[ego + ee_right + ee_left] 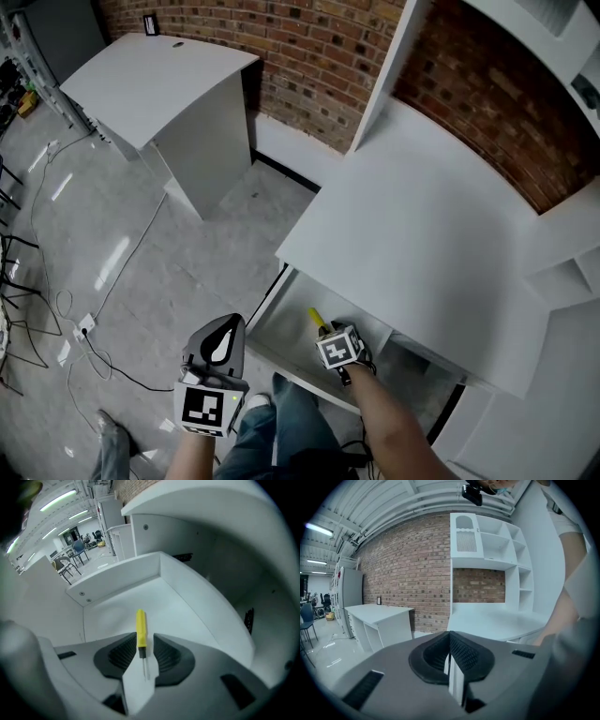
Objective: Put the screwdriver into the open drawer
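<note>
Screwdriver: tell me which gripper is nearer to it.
Right. The right gripper reaches into the drawer, its open jaws either side of the screwdriver; the left gripper hangs outside the drawer's front, shut.

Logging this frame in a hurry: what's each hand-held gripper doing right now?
Left hand-held gripper: closed, empty.
Right hand-held gripper: open, its jaws on either side of the yellow screwdriver in the drawer, not gripping it.
</note>
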Demonstrator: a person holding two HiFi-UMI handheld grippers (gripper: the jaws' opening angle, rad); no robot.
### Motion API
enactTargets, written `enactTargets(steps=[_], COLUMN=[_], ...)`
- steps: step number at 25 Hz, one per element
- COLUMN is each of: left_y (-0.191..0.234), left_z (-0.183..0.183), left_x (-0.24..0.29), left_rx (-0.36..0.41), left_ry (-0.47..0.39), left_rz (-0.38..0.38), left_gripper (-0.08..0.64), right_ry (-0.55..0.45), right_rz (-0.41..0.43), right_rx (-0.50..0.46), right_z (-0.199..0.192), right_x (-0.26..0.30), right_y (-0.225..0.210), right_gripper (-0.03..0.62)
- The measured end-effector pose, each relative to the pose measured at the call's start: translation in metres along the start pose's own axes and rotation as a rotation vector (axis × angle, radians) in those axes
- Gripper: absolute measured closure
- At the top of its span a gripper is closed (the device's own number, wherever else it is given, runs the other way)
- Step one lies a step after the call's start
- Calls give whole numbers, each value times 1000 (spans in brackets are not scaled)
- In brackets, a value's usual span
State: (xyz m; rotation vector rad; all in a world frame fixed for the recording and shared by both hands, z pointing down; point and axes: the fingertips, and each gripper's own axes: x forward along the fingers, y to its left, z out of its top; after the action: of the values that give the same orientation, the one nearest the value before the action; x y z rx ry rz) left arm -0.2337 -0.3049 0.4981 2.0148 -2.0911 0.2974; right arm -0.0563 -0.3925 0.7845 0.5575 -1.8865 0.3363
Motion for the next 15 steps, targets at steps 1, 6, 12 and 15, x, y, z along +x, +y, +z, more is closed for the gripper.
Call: enactTargets(steps=[1,6,12,15], left_y=[-1,-9,-24,-34], left_z=[4,26,52,69], left_x=[-4,-33,-68,-84], left_rx=[2,11,51,53], left_ry=[-13,-82,-168,-219], left_rz=[-6,-39,-96,-130], left_gripper=[548,548,548,548], right_ry=[-21,-166,-444,-577], right_rz=[-8,-37,-93,-172], right_rx=[6,26,37,22], right_z=[3,22,52,61], right_x=[-10,-84,-209,-283], right_y=[0,5,26,42], right_gripper=[472,574,581,581])
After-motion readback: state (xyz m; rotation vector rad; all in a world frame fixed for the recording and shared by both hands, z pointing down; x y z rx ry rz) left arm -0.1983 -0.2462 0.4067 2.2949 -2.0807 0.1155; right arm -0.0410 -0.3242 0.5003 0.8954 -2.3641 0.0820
